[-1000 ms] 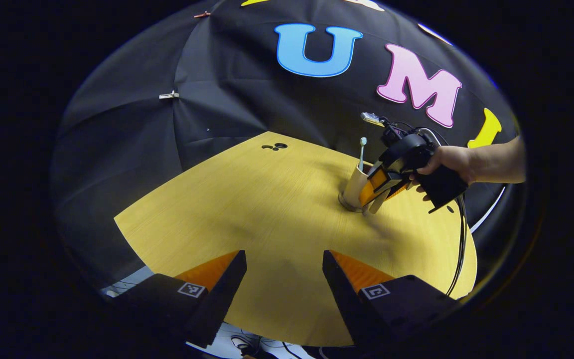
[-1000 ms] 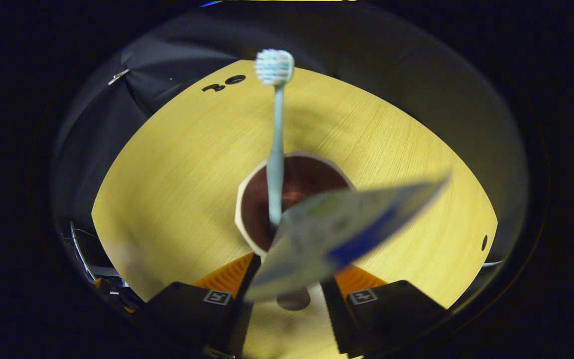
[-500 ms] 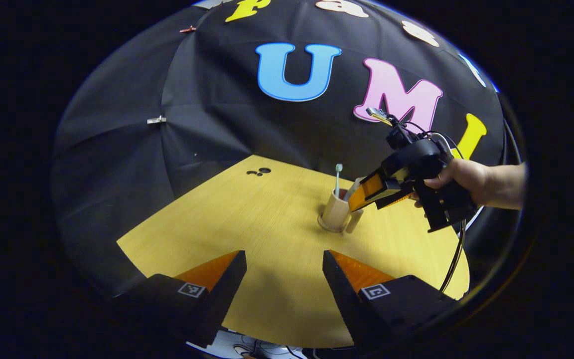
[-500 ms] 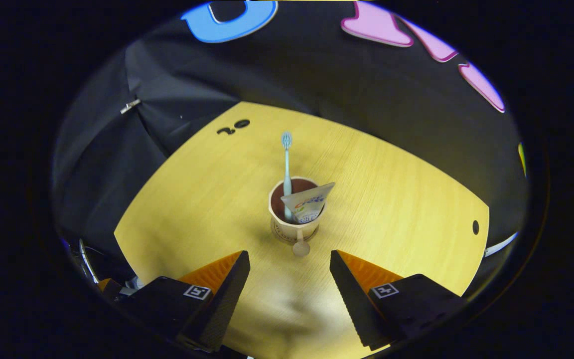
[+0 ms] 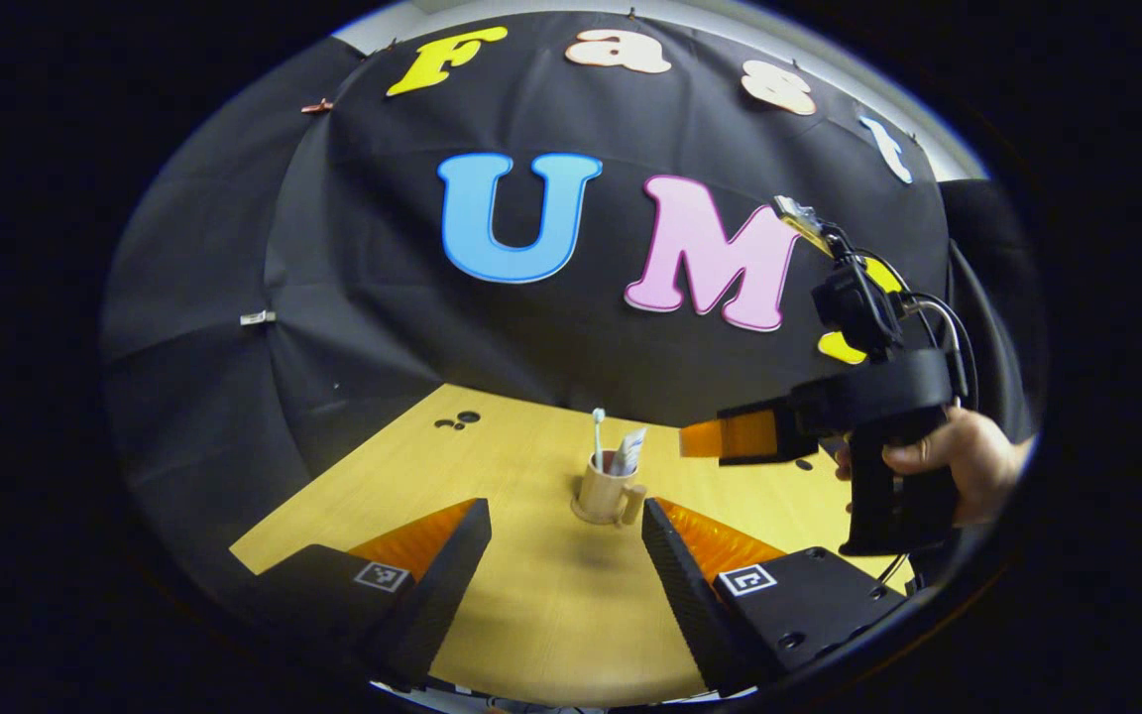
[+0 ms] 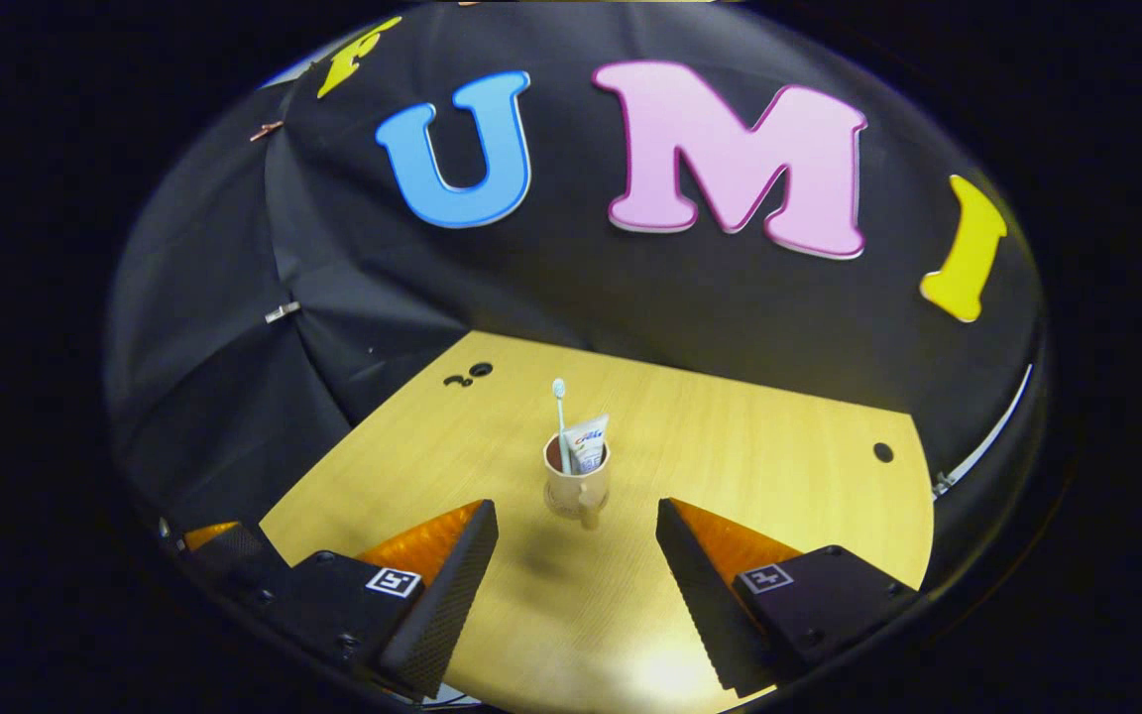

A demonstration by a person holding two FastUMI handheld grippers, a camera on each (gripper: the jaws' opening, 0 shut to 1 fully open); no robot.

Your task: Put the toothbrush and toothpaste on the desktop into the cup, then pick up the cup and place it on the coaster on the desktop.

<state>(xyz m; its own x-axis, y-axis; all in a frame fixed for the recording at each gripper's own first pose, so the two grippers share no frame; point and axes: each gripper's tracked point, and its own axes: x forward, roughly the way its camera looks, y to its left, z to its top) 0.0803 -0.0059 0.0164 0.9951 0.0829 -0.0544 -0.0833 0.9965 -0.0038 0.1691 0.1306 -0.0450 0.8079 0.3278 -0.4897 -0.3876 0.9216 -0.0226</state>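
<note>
A beige cup stands upright on the wooden desktop, its handle toward me. In it stand a pale toothbrush, head up, and a white toothpaste tube. My left gripper is open, well short of the cup. My right gripper is open too, the cup beyond the gap between its fingers. In the left gripper view the right gripper, held by a hand, hovers right of and above the cup. I cannot make out a coaster apart from the cup's base.
Small dark marks lie near the desktop's far left corner, and a dark hole near its right edge. The black cloth wall closes off the back. Cables trail from the right gripper.
The right gripper let go of the toothpaste, which now stands in the cup, then rose and drew back. The left gripper also pulled back, so the cup looks smaller.
</note>
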